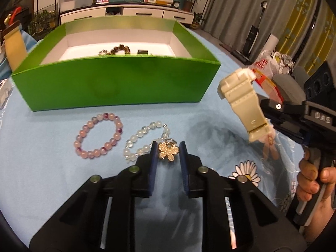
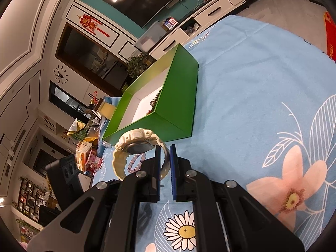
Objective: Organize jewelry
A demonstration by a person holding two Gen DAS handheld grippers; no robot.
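A gold flower brooch (image 1: 168,150) set with pearls lies on the blue cloth between the blue pads of my left gripper (image 1: 168,147), which close in on both its sides. Left of it lie a clear-white bead bracelet (image 1: 134,136) and a pink bead bracelet (image 1: 116,135). Behind them stands the open green box (image 1: 117,79) with a brown bead bracelet (image 1: 119,49) inside. My right gripper (image 2: 165,149) is shut on the strap of a cream watch (image 2: 136,138) and holds it in the air to the right of the box (image 2: 178,96). The watch (image 1: 241,96) also shows at the right of the left wrist view.
A person's hand (image 1: 313,180) grips the right tool's handle. Plastic bags and packets (image 1: 271,65) lie at the cloth's far right, and a yellow box (image 1: 14,50) stands left of the green box. The flowered blue cloth (image 2: 262,84) stretches to the right.
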